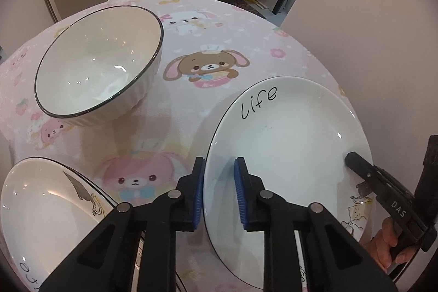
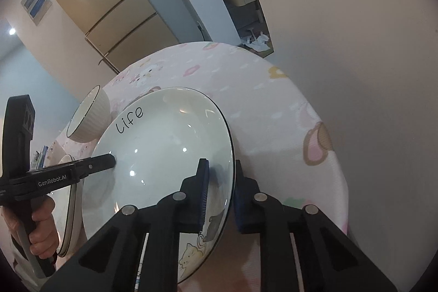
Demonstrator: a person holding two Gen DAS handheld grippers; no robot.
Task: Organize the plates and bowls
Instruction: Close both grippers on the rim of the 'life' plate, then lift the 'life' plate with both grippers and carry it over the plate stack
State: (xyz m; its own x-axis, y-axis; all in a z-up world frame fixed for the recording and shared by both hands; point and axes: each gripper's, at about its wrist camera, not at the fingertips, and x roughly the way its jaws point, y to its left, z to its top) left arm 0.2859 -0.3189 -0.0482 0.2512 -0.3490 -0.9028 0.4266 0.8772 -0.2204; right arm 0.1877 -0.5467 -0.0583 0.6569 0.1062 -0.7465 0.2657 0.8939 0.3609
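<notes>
A white plate lettered "Life" point(image 1: 287, 133) lies on the right of the pink tablecloth, with cartoon cats on its near rim. My left gripper point(image 1: 219, 193) is shut on its left rim, one blue pad outside the edge and one over the plate's face. In the right wrist view the same plate point(image 2: 164, 149) has its right rim pinched in my right gripper point(image 2: 221, 193). From the left wrist view, the right gripper point(image 1: 356, 160) shows on the plate's far rim with a hand behind it. The left gripper point(image 2: 111, 162) appears at the left of the right wrist view.
A ribbed white bowl with a dark rim point(image 1: 95, 64) point(image 2: 87, 116) stands at the far left. A second decorated plate point(image 1: 49, 210) point(image 2: 68, 210) lies near left. The round table's cloth point(image 1: 208, 45) runs close to a pale wall point(image 1: 369, 32) on the right.
</notes>
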